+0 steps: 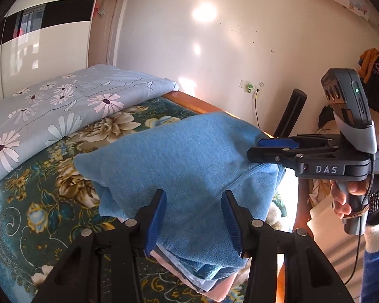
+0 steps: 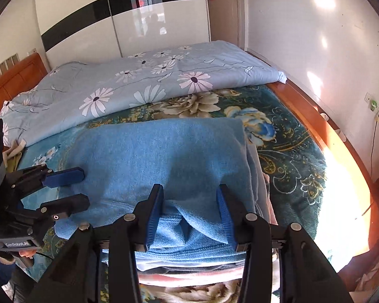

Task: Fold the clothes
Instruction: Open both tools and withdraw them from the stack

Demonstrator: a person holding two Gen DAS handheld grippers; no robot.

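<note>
Left tool [image 1: 194, 221]: jaws apart, blue garment [image 1: 179, 166] seen between them, pads not pressing it. Right tool [image 2: 190, 217]: jaws likewise apart over the same garment, nothing clamped. Garment is laid folded atop a stack of clothes [image 2: 189, 270] on the floral bedspread [image 2: 285, 156]. Daisy-print quilt [image 2: 144, 80] is heaped beyond, wardrobe [image 2: 128, 22] behind.

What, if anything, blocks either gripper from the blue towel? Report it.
Nothing visible does. The blue towel lies on top of the folded stack, and both the left gripper and right gripper sit directly over it, jaws open.
</note>
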